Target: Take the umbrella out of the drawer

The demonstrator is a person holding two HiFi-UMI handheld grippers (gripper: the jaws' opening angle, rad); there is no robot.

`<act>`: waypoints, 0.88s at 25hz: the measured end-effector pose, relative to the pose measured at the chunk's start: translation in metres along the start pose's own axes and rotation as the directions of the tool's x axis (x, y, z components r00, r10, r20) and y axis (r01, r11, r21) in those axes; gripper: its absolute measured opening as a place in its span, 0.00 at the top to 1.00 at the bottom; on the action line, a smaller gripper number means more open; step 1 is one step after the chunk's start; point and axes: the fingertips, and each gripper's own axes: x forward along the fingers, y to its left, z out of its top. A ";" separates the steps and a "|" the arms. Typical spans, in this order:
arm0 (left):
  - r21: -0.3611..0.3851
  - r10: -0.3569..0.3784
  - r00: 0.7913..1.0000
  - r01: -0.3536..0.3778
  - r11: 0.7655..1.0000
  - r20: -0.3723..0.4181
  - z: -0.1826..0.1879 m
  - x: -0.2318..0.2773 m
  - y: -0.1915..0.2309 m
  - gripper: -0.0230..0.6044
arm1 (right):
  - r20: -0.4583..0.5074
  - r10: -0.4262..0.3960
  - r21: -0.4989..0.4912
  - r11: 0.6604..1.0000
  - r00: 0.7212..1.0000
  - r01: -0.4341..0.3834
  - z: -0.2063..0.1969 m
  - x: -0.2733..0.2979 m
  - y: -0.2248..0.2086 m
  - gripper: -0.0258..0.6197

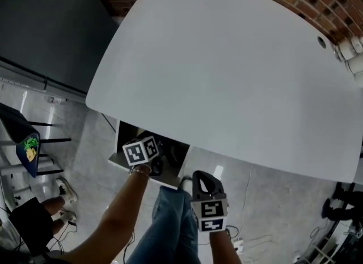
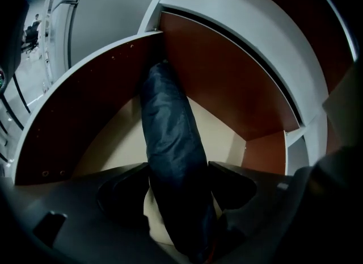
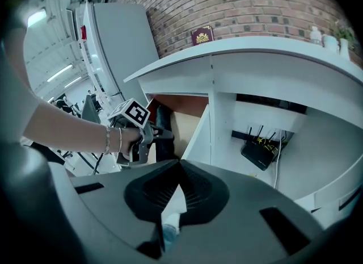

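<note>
The step in hand looked like the reach before the grasp. The left claw stood with its jaws spread wide inside the open drawer, one jaw on each side of the umbrella. Pale drawer floor showed beside the pads, so I judged that they were not yet pressing. The right claw was closed on nothing and hung outside the drawer, with the left claw ahead of it.

Next, the left jaws probably needed to close firmly round the umbrella. Then they would lift it up and back, clear of the drawer front and the desk overhead.

The umbrella was folded in a dark, creased, faintly shiny sleeve that could slip. It was long and thick. It ran from between the jaws straight ahead to the drawer's far corner.
</note>
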 end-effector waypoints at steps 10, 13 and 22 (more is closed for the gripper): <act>-0.013 0.021 1.000 -0.021 1.000 -0.018 -0.004 0.025 0.002 0.44 | -0.013 0.007 0.009 1.000 1.000 -0.007 -0.011 0.009 -0.004 0.97; -0.004 0.035 0.999 -0.036 0.999 -0.042 -0.004 0.022 0.006 0.49 | -0.011 0.012 0.014 1.000 1.000 -0.011 -0.011 0.007 -0.002 0.97; -0.014 0.014 0.997 -0.015 1.000 -0.073 -0.001 -0.004 -0.005 0.52 | 0.005 0.019 -0.004 1.000 1.000 -0.019 0.002 -0.012 -0.009 0.97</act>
